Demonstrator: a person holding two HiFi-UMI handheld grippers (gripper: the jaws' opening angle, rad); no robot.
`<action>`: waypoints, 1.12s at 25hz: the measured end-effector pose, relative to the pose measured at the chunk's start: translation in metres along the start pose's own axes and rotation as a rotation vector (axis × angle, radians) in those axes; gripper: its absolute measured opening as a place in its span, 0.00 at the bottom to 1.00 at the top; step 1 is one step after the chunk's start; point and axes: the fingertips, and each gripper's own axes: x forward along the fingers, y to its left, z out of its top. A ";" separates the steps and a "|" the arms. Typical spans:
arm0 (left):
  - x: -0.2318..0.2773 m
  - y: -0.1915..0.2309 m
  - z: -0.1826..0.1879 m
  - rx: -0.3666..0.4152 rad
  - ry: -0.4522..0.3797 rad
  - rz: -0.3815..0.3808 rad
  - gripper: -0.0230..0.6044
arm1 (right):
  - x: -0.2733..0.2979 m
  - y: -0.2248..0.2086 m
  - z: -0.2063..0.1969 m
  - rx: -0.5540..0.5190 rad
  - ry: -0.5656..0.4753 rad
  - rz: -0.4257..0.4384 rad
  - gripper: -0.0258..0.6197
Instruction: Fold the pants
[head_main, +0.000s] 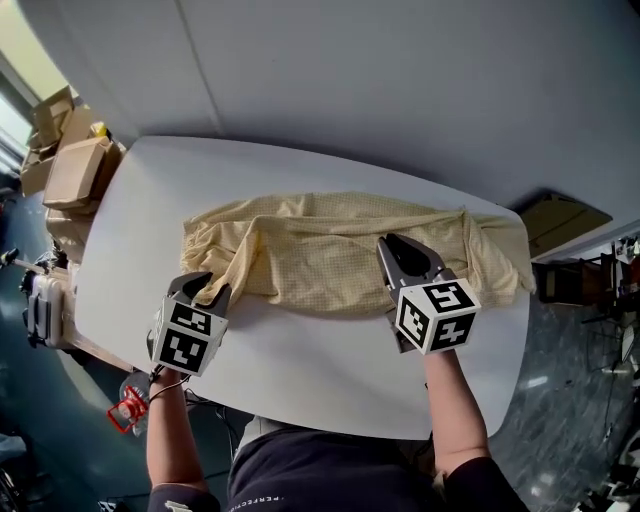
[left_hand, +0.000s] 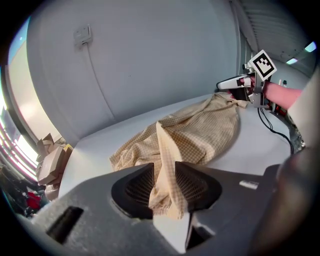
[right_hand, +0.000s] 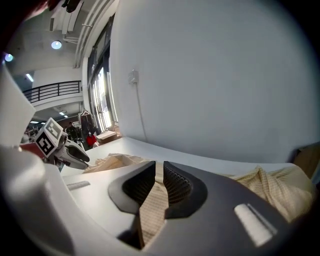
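Left gripper (head_main: 207, 288), toward the desk's (head_main: 300, 370) left edge: jaws parted, a fold of the pants (head_main: 330, 245) hanging loosely between them. Pants lie spread along the desk's far half. Right gripper (head_main: 398, 250): jaws clenched on the pants' near edge.

Soft, even daylight fills the head view. The white worktop (head_main: 320, 375) is bright without glare, and the pants (head_main: 330, 250) cast only a thin shadow along their near edge. The windows (right_hand: 102, 102) burn out to white. Both gripper views are fisheye, with bent walls and black corners. The left claw (left_hand: 164, 180) and right claw (right_hand: 159, 182) look dark and slightly soft.
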 end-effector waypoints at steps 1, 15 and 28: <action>-0.003 0.004 -0.004 0.009 0.001 -0.011 0.26 | 0.005 0.016 0.000 -0.002 0.005 0.023 0.11; -0.020 0.014 -0.074 0.141 0.043 -0.248 0.27 | 0.076 0.178 -0.034 -0.012 0.141 0.216 0.12; 0.016 -0.016 -0.092 0.328 0.072 -0.331 0.35 | 0.107 0.221 -0.052 0.011 0.205 0.222 0.11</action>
